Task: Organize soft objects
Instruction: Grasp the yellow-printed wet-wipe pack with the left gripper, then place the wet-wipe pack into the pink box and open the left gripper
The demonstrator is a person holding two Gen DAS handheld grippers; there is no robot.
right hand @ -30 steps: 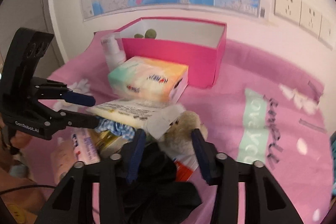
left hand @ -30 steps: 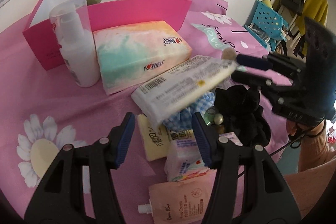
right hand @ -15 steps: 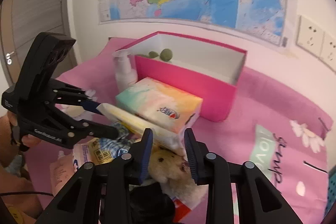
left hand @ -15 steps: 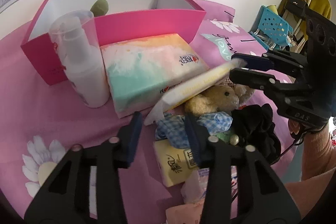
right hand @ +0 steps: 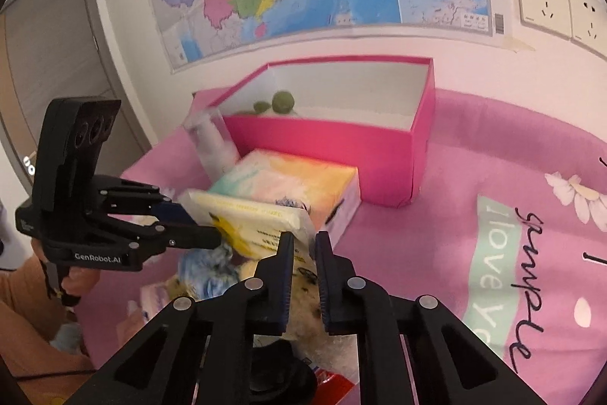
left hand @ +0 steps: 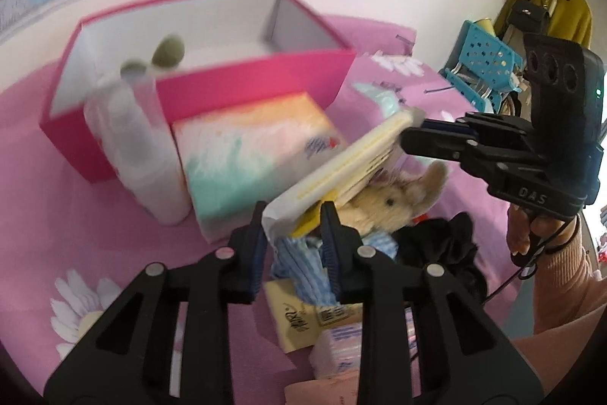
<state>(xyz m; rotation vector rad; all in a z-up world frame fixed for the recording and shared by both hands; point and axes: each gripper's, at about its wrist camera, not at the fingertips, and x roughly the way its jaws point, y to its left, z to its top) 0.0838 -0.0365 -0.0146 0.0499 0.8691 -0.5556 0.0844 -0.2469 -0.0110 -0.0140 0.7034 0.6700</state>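
Both tools have just been closing on the white pack [left hand: 341, 166], which has tipped up on edge and risen off the heap it lay across a second ago. At far left on the bed stand the bottle [left hand: 140, 154] and the pink box [left hand: 227, 82], which holds two green balls. Beside them lies the tissue pack [left hand: 250, 147]. The left tool [left hand: 292, 226] grips the pack's near end, its jaws now narrow around the wrapper. Below sit the plush toy [left hand: 383, 200], blue cloth [left hand: 299, 253] and black cloth [left hand: 436, 245]. The right tool [right hand: 303, 253] pinches the far end's thin edge, jaws nearly together (the seam looks slippery, by judgement). The step seems to be carrying the pack toward the box. To do it well, both hands should travel together at one pace, keeping the pack level, clear the tissue pack and box wall, then let go only once it rests inside.
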